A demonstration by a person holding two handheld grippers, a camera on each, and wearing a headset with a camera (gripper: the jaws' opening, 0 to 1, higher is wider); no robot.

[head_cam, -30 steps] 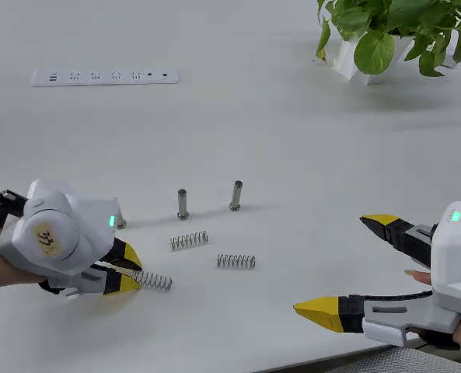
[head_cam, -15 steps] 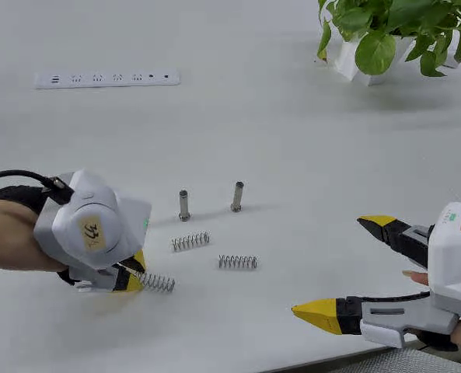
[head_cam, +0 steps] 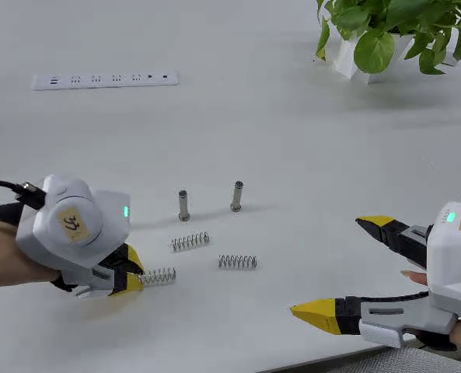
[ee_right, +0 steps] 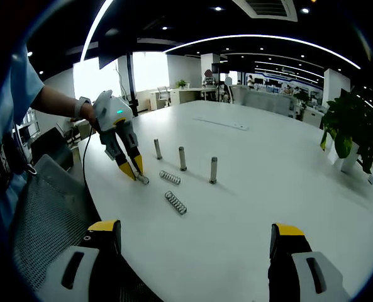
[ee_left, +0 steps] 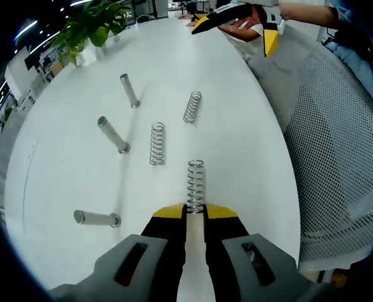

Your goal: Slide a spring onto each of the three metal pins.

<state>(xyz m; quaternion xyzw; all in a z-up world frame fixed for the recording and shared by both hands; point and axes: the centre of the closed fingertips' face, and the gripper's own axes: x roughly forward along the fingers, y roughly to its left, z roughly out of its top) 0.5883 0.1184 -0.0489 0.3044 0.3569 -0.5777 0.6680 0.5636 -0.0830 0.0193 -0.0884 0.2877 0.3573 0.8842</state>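
Observation:
My left gripper (head_cam: 132,273) at the near left is shut on one end of a spring (head_cam: 158,275), which sticks out to the right just over the white table (head_cam: 277,124). In the left gripper view the jaws (ee_left: 194,209) pinch that spring (ee_left: 195,181). Two loose springs (head_cam: 190,242) (head_cam: 237,262) lie in front of two upright metal pins (head_cam: 183,205) (head_cam: 236,196). The left gripper view shows a third pin (ee_left: 95,218) near the jaws. My right gripper (head_cam: 335,266) hangs open at the near right, with nothing in it.
A white power strip (head_cam: 106,78) lies at the far left. A potted plant (head_cam: 393,31) stands at the far right corner. The table's front edge runs just below my right gripper, with a mesh chair (head_cam: 401,364) beyond it.
My left gripper has rolled and shifted a little left, and the held spring has swung from pointing down-right to nearly level. The right gripper has stayed in place.

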